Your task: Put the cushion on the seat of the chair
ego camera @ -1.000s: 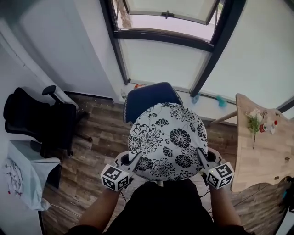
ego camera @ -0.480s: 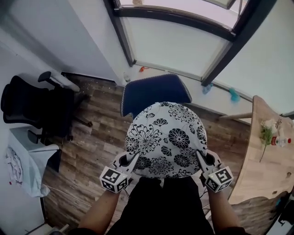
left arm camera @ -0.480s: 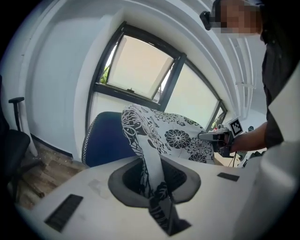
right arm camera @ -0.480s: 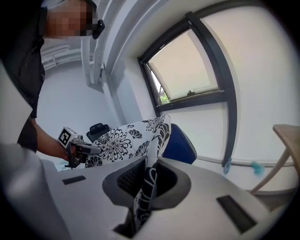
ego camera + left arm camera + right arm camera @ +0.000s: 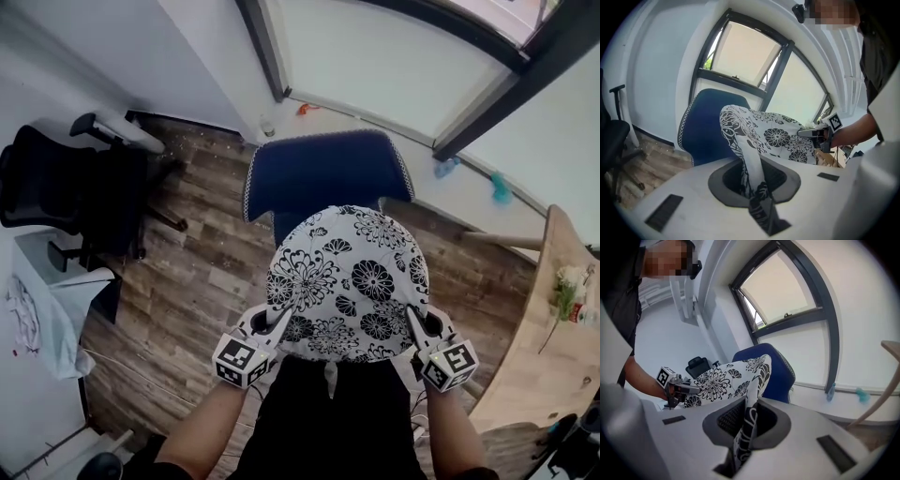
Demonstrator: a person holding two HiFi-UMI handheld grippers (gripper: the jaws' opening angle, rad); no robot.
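- Currently the cushion (image 5: pixel 345 281), white with black flowers, is in the air, held between both tools in front of the person and resting on nothing
- Left tool (image 5: pixel 279 323) is pinched nearly closed on the cushion's left edge; in its own view a fold of the fabric runs straight down between the jaws
- Right tool (image 5: pixel 412 323) is likewise clamped narrow on the right edge, with the printed fabric squeezed between its jaws
- Blue chair (image 5: pixel 319 173) stands just beyond the cushion on the wooden floor (image 5: pixel 197 272), its back toward the window wall; the cushion's far edge overlaps it in the head view, and whether it touches the backrest I cannot tell
- Seat itself is hidden under the cushion, so the gap between the two cannot be judged
- Done, by my reading: the cushion is picked up and brought to the chair
- Left to do: bring it over the seat, lower it flat, then open both tools and draw them clear
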